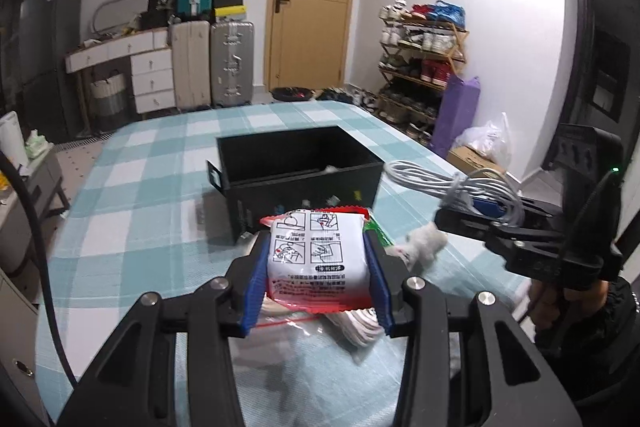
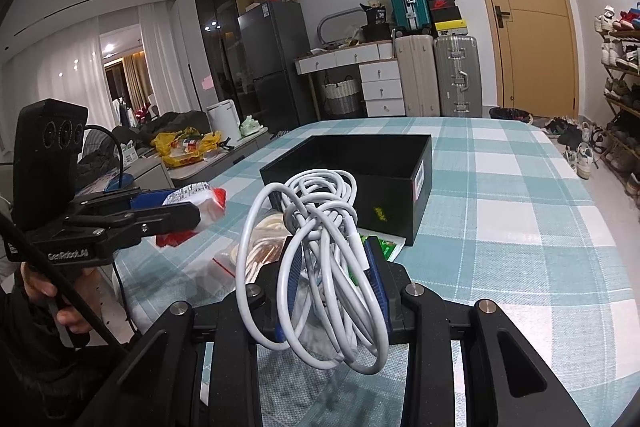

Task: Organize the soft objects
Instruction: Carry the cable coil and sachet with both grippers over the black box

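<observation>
Currently: checked tablecloth (image 1: 152, 163) carries open black box (image 1: 296, 163). Left gripper (image 1: 318, 267) clenched on white-and-red packet (image 1: 316, 259), raised just before the box. Right gripper (image 2: 334, 267) clamps coiled white cable (image 2: 320, 247), likewise near the box.

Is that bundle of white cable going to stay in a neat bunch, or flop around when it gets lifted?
Probably floppy: the white cable already hangs in loose loops from the right gripper, which is shut on it. It looks light for its bulk. Some loops may sag or snag on the black box rim while going in.
</observation>
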